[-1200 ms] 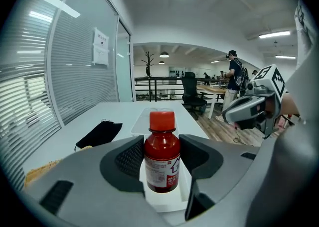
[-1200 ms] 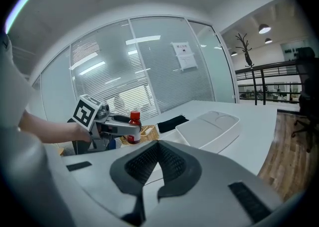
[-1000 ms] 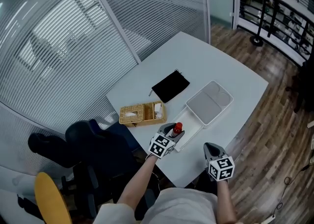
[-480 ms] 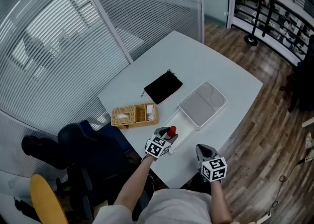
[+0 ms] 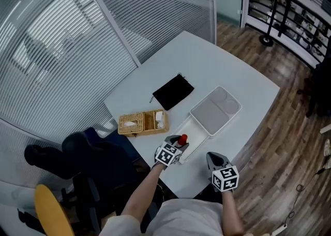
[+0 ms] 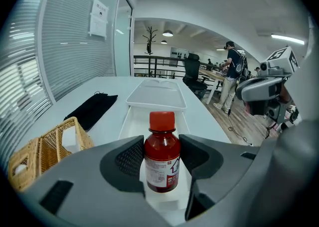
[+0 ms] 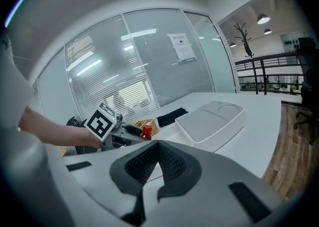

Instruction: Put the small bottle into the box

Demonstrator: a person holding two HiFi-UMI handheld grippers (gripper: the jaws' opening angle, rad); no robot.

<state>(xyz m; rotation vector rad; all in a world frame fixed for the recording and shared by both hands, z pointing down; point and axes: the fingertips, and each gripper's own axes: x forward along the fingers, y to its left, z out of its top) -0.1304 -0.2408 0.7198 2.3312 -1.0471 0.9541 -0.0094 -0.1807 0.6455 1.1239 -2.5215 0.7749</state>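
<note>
I see a dark red small bottle (image 6: 162,154), red cap, white label, frame centre. White box (image 6: 130,121) on white table (image 5: 207,69). Black pouch (image 6: 92,110) and tan woven basket (image 6: 47,149) at left.

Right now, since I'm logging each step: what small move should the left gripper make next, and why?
Probably lower the left gripper a little, straight down. Its fingers are shut on the red-capped bottle, which seems to hang just over the near end of the open white box, so setting it down inside looks like all that is left before letting go.

Print on small bottle (image 6: 161,152) illegible.
</note>
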